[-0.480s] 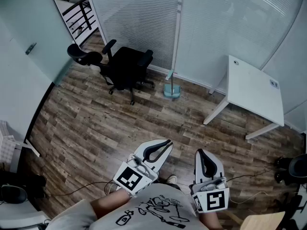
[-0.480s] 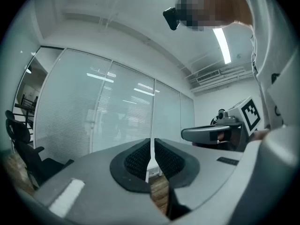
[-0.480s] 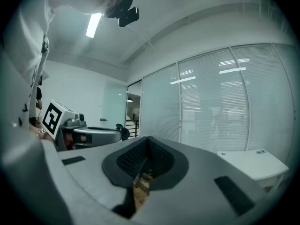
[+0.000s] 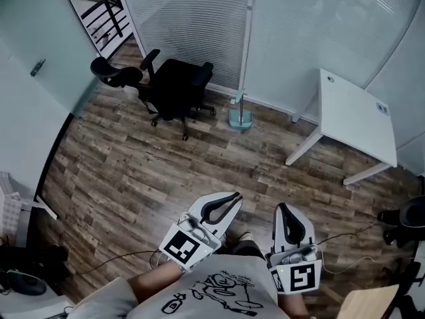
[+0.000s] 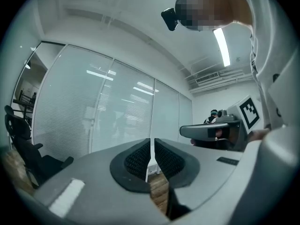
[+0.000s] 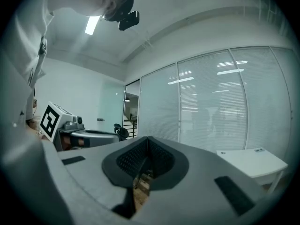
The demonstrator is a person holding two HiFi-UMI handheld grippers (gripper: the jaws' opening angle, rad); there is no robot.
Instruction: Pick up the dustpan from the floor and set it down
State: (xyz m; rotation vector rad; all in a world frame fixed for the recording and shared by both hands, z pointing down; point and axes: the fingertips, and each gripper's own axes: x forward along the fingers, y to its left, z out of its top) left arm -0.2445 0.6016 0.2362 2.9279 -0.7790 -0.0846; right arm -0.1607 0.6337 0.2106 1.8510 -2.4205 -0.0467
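Note:
The dustpan (image 4: 240, 118) is pale teal with an upright handle. It stands on the wood floor by the glass wall, far ahead of both grippers in the head view. My left gripper (image 4: 235, 196) is held level near the person's body, its jaws shut with nothing between them (image 5: 152, 140). My right gripper (image 4: 281, 208) sits beside it, also level, shut and empty (image 6: 147, 138). Each gripper shows in the other's view: the right gripper (image 5: 211, 131) and the left gripper (image 6: 89, 137). I cannot make out the dustpan in either gripper view.
A black office chair (image 4: 174, 88) stands left of the dustpan. A white table (image 4: 355, 121) stands to its right, against the glass wall with blinds (image 4: 199, 25). Cables trail over the floor (image 4: 119, 178) near the person's feet. Another dark chair base (image 4: 406, 221) is at the right edge.
The head view has shifted slightly, so the dustpan, chair and table sit a little further right in frame. Both grippers stay shut and nearly in place.

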